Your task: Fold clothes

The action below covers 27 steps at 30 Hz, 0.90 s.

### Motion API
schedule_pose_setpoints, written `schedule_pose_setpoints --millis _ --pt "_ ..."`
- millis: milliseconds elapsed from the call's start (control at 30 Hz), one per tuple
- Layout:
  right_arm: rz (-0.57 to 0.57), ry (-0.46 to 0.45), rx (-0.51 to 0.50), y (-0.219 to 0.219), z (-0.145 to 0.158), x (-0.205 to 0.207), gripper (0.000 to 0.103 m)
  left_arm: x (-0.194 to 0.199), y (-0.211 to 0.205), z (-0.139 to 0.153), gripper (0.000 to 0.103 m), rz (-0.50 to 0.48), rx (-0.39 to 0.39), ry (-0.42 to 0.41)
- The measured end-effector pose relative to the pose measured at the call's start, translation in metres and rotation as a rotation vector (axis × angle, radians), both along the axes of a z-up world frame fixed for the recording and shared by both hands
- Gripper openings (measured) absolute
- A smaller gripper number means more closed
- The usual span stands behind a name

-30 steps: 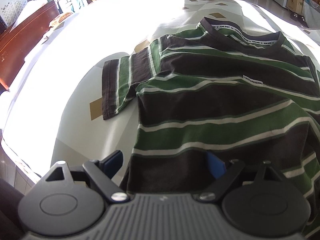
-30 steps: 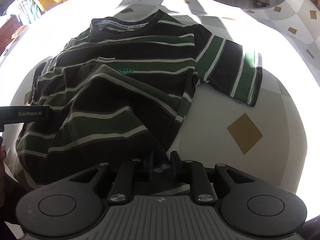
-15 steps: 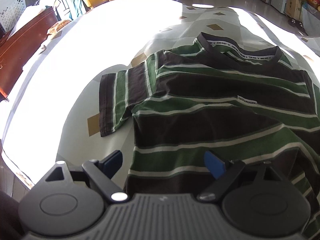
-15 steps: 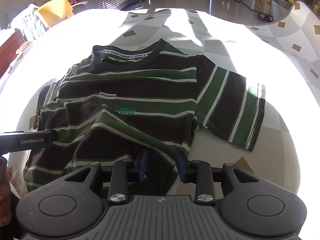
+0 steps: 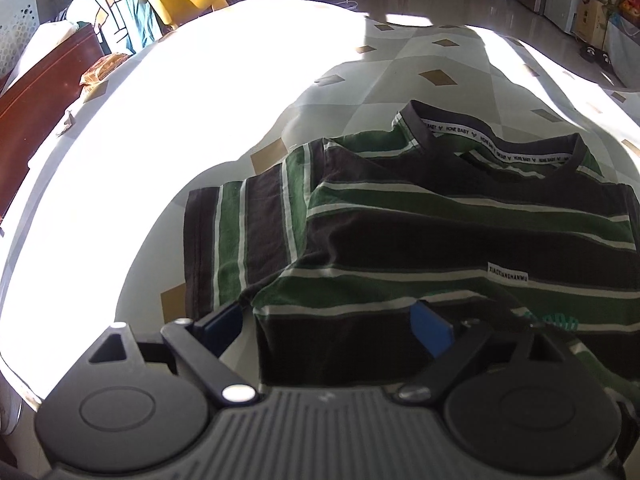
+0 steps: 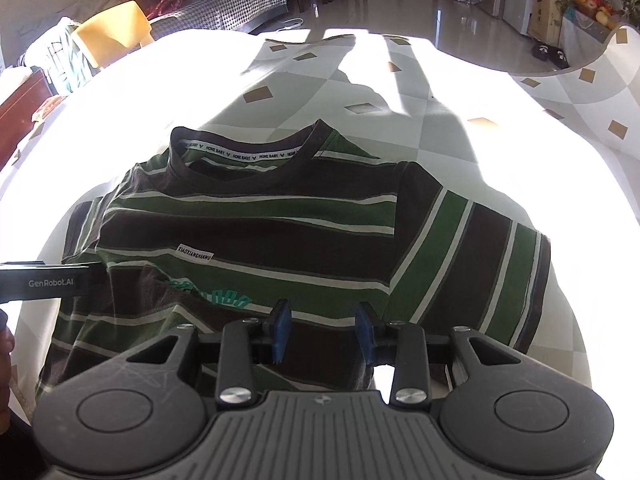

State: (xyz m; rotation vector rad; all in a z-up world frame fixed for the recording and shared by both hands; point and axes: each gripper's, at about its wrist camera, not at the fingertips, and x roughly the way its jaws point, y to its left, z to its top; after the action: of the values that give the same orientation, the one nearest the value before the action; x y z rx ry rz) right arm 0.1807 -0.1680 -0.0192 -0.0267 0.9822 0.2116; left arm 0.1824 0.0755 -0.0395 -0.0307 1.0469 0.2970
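striped t-shirt [image 6: 280,240] flat on bench [image 6: 460,140], hem doubled up near edge (collar toward far edge); left hand-held gripper [image 5: 332,320], right hand-held gripper [image 6: 322,330] both agape, empty.

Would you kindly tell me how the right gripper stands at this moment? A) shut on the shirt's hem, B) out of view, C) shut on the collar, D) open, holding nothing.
D: the right gripper has its blue pads clearly apart above the shirt, with no cloth pinched between them.
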Motion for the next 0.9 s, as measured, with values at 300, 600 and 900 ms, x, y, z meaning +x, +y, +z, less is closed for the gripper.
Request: schedule_pose_setpoints --millis 300,600,900 --pt "-0.061 0.031 0.040 -0.005 -0.007 0.034 0.035 0.040 -0.003 0.001 0.091 -0.029 0.011 0.002" --pt "-0.060 0.019 0.015 0.006 -0.012 0.062 0.035 0.081 -0.005 -0.005 0.093 0.002 0.017 0.032" --pt "-0.056 0.065 -0.028 0.019 -0.032 0.080 0.036 0.107 -0.010 -0.027 0.097 0.035 0.029 0.079"
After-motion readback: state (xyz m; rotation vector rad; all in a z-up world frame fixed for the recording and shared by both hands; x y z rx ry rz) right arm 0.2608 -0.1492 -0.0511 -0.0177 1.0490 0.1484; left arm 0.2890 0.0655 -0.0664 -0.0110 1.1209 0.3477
